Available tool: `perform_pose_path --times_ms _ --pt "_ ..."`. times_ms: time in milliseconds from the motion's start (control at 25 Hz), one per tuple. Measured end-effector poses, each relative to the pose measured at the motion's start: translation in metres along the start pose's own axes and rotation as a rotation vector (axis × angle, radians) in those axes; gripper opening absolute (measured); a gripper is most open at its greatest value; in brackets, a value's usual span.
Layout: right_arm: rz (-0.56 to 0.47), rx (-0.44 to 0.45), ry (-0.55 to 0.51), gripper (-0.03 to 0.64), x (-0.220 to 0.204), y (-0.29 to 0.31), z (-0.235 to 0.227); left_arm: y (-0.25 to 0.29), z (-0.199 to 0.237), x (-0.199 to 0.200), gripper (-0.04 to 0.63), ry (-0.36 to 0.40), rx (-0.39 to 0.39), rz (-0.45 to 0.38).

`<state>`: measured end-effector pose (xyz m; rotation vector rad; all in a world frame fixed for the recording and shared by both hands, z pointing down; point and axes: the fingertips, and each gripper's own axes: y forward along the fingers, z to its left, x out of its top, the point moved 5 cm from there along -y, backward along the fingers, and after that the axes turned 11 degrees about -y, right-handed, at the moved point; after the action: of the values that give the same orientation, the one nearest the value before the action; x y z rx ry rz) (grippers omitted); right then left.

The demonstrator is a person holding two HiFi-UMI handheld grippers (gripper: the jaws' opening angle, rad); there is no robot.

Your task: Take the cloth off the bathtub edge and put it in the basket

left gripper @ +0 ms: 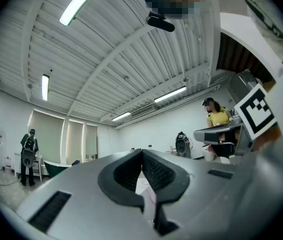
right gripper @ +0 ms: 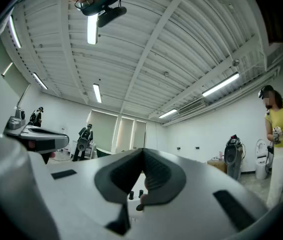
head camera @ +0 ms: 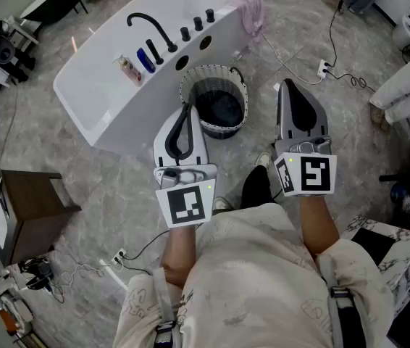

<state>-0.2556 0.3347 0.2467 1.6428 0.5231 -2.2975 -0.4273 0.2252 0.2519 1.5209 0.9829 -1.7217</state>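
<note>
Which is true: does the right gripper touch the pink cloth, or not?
Apart. The head view shows floor between the right gripper and the pink cloth.

The cloth (head camera: 250, 9) is pink and soft. It lies bunched and draped over the rim at the far right end of the tub (head camera: 96, 89). The tub is white and lies slantwise, its right end farther off than its left. The basket (head camera: 223, 129) is round, with a pale woven wall banded in dark stripes and a dark inside; whether anything lies in it cannot be told. It stands upright on the floor, just beside the tub's near side and apart from the cloth.
</note>
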Motion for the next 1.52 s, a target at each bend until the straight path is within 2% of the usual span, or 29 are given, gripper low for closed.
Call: perform_pose_path --times_ms 480,760,1040,1520 --pt "0.043 0.018 0.010 -0.011 -0.024 0.028 -0.004 0.030 0.011 -0.019 0.003 -0.039 0.020 0.029" --pt "0.059 0.022 0.048 -0.011 -0.047 0.051 -0.025 0.071 0.002 -0.035 0.003 -0.059 0.007 0.061" --pt "0.090 -0.012 0.068 -0.011 -0.082 0.084 -0.077 0.139 -0.024 -0.051 0.003 -0.063 -0.012 0.076" --pt "0.107 -0.039 0.106 -0.011 -0.131 0.139 -0.195 0.270 -0.096 -0.066 0.003 -0.061 -0.048 0.076"
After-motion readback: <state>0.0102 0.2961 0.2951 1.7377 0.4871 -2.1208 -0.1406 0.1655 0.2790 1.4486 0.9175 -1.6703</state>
